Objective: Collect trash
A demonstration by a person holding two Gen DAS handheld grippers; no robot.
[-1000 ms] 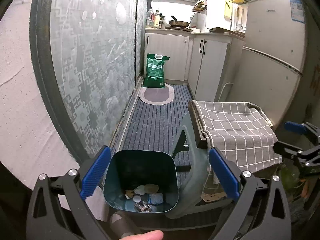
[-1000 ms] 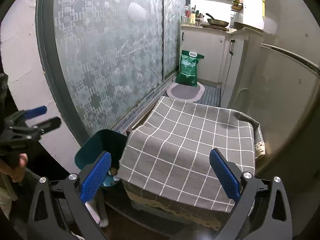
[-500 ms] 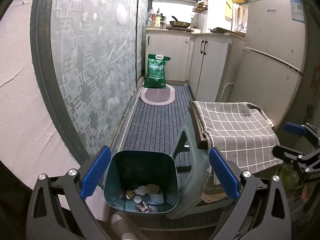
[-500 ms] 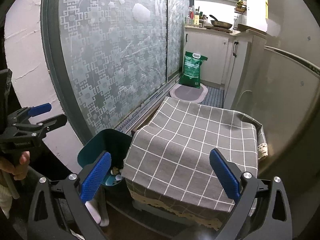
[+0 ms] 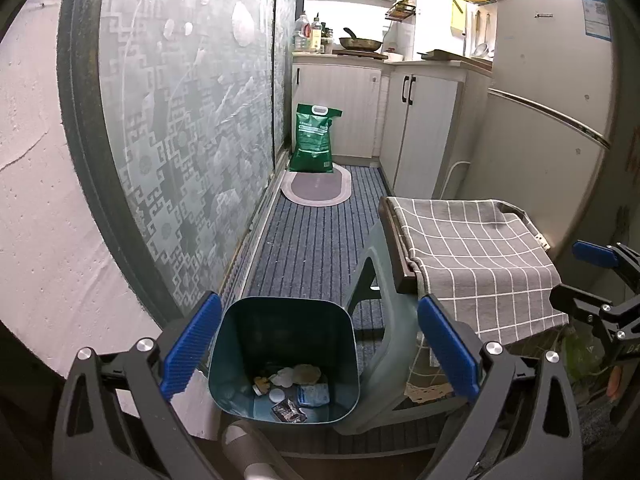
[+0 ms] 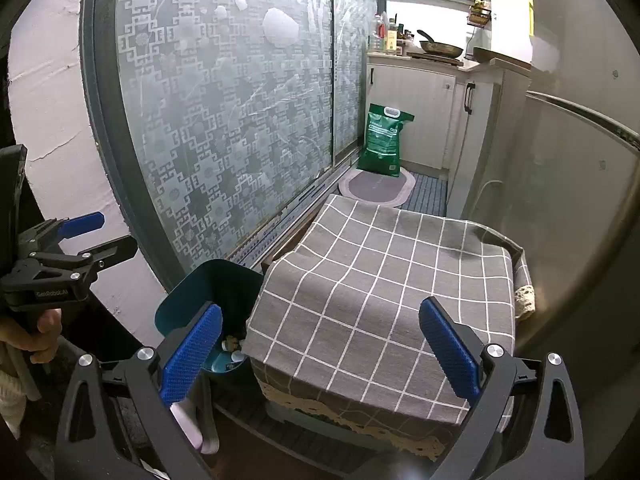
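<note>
We see the bin (image 5: 282,354) standing on the floor (image 5: 316,240) just in front of our left claw (image 5: 318,348), with pieces of trash (image 5: 292,388) lying at its bottom. To the right of the bin stands a low desk (image 5: 394,256) with a cloth (image 5: 476,256) on it. The sliding door (image 5: 188,128) is on the left. Behind, at the far end, a bag (image 5: 314,140) stands on the floor before the cabinets (image 5: 340,108), and a small mat (image 5: 316,190) lies in front of it.

Your left camera looks down into the bin (image 5: 284,354), close up. Your right camera looks over the checked cloth (image 6: 384,288). Both face the far kitchen and show bin and cloth.
</note>
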